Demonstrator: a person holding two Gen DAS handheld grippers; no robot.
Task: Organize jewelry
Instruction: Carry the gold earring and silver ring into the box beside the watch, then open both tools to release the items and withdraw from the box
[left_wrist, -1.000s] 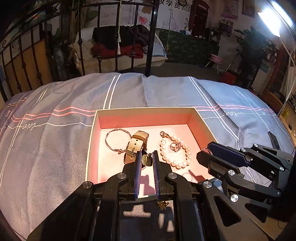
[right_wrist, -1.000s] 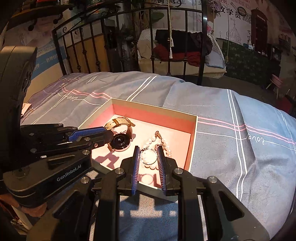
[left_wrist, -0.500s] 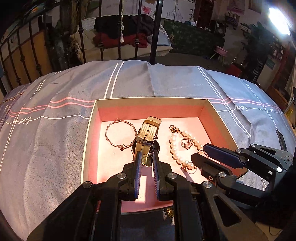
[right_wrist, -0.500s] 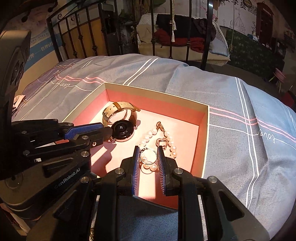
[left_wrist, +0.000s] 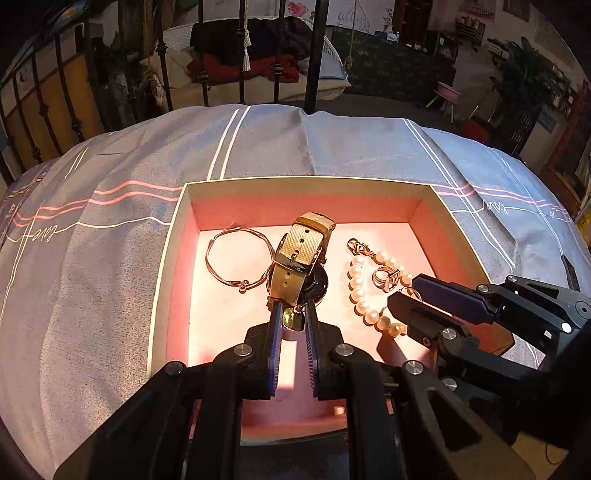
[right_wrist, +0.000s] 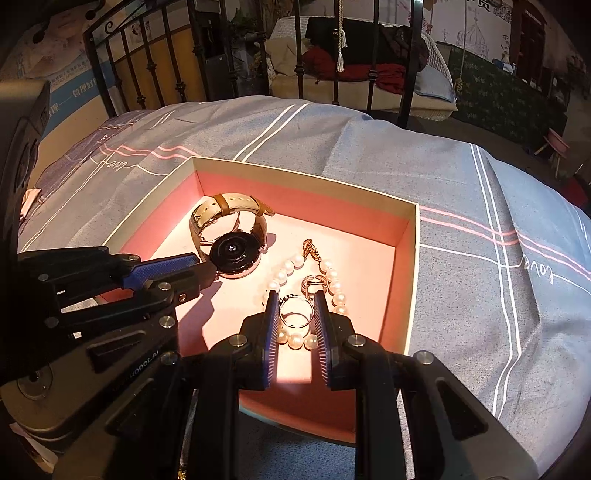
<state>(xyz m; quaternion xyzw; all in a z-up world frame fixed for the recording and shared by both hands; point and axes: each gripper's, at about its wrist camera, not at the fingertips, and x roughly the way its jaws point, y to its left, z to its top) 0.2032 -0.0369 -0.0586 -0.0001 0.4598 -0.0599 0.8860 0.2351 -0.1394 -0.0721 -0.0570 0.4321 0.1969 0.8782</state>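
Observation:
A pink-lined box lies on the bed. In it are a thin bangle, a beige-strap watch, a pearl bracelet and a small ring. My left gripper is shut on a small gold pendant just above the box floor in front of the watch. My right gripper is shut on a silver ring over the pearl bracelet.
The bed has a grey sheet with white and pink stripes. A black iron bed frame stands at the far edge. The two grippers are close side by side inside the box's near half.
Both grippers have moved forward and down into the box, the left with its pendant toward the watch, the right with its ring over the pearls. Their grips have not changed.

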